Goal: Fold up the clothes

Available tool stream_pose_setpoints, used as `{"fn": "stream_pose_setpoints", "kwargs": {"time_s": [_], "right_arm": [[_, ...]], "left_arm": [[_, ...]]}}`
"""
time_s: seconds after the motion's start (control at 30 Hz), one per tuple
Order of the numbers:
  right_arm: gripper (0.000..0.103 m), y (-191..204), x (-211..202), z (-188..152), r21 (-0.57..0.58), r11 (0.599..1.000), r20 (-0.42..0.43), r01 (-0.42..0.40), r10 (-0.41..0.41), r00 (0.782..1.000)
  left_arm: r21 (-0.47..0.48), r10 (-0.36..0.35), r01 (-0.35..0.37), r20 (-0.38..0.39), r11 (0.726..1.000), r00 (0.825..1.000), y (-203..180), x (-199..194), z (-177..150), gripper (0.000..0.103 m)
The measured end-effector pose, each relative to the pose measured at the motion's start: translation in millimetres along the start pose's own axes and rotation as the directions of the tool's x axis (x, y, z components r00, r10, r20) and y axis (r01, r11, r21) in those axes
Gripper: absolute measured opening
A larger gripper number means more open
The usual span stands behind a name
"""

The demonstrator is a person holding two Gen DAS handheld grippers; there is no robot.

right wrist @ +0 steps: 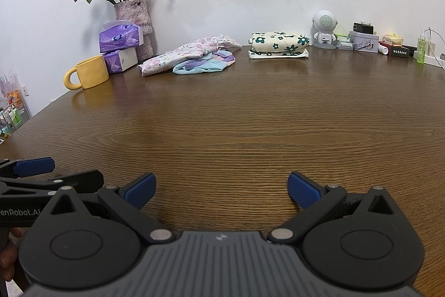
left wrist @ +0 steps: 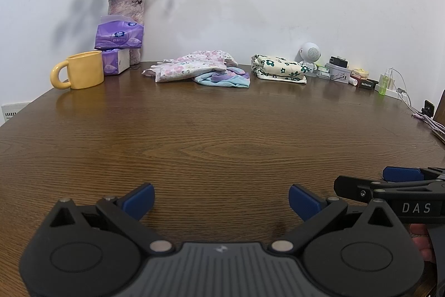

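Left gripper [left wrist: 221, 199] and right gripper [right wrist: 221, 189]: fingers spread, empty. Unfolded floral garment [right wrist: 189, 52] right of yellow mug [right wrist: 87, 72]; likely light, limp; pinch a hem edge

In front of me is a dark wood-grain table [left wrist: 222, 135], bare across its near and middle parts. Everything on it lines the far edge. At the far left corner stand a yellow mug [left wrist: 80, 70], two stacked purple tissue packs [left wrist: 118, 46] and a vase of dried roses [left wrist: 126, 7]. Mid-edge lies a loose pink floral garment [left wrist: 189, 67] over a blue-purple cloth [left wrist: 225, 77]. Right of them sits a folded green-flowered garment [left wrist: 279, 68], then a small white robot figure [left wrist: 309, 53] and assorted small boxes and bottles [left wrist: 358, 77].
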State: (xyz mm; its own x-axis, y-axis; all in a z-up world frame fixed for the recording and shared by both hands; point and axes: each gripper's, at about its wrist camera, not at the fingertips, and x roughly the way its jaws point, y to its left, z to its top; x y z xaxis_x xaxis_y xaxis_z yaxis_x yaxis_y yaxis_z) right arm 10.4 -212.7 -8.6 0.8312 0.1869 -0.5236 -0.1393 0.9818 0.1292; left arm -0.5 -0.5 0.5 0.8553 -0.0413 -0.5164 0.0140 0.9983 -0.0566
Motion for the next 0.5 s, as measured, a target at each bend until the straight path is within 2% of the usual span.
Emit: {"fn": "stream_pose_setpoints", "kwargs": {"time_s": [0.5], "right_arm": [[0.103,0.1,0.3,-0.8,0.001,1.000,-0.001,0.001,-0.001,1.000]], "left_arm": [[0.001,-0.007,0.007,-0.004,1.000,1.000,0.3,1.2,-0.6,0.103]]}}
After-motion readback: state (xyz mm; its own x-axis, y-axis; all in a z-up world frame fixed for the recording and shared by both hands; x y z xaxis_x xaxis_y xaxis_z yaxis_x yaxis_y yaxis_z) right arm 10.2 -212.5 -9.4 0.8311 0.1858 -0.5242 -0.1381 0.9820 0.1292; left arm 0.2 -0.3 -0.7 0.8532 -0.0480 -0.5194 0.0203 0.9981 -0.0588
